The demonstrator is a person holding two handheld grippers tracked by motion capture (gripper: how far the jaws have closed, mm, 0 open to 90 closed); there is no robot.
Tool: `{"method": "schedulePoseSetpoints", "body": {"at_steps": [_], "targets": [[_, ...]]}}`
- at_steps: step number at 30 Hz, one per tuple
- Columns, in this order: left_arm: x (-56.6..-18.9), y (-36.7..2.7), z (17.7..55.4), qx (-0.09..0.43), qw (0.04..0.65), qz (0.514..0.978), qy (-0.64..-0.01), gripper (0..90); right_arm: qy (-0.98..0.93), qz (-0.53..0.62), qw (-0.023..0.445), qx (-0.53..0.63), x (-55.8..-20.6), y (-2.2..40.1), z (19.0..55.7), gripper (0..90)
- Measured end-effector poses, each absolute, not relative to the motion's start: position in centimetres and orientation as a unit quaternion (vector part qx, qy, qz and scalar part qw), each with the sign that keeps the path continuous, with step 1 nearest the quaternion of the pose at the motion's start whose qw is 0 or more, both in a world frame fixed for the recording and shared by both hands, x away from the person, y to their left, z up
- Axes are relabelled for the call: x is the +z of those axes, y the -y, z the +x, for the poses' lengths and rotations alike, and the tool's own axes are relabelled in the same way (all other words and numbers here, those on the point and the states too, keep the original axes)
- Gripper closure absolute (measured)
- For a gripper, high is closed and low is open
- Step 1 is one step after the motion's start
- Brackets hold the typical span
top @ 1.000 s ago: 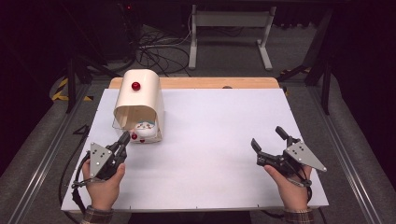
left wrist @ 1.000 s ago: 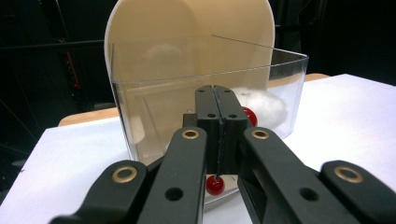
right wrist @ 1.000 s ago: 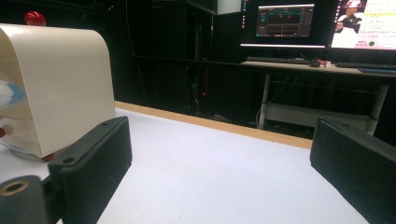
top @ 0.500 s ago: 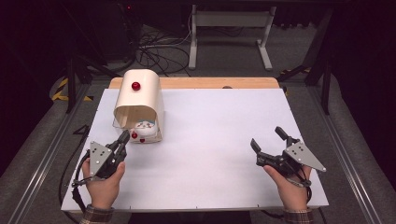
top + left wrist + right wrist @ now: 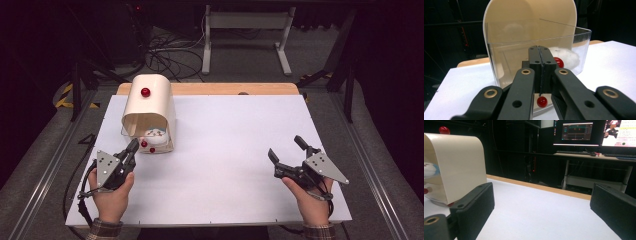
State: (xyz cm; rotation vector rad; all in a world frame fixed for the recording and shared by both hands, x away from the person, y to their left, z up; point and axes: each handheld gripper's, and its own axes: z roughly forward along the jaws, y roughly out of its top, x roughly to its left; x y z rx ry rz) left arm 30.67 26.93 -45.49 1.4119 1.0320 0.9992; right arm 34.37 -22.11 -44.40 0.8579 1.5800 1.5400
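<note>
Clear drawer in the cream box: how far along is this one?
Done: the clear drawer stands partly out of the cream box. In hand: the left gripper, jaws shut, sits at its red knob. Left: reaching the white fluffy item; right gripper waits open.

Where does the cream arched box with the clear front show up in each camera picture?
High view: the cream box sits upper left, just ahead of the left gripper.
Left gripper view: centre, behind the shut jaws.
Right gripper view: far left edge.
Shared landmark: the white table.
</note>
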Motion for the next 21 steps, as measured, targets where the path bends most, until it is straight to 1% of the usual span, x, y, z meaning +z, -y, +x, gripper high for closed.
{"method": "schedulePoseSetpoints", "body": {"at_steps": [21], "targets": [[-45.47,-26.73,31.50,0.421,0.534,0.587,-0.439,89.7,-0.618,0.334,0.377,0.603,-44.39,22.02,34.33,6.2]]}}
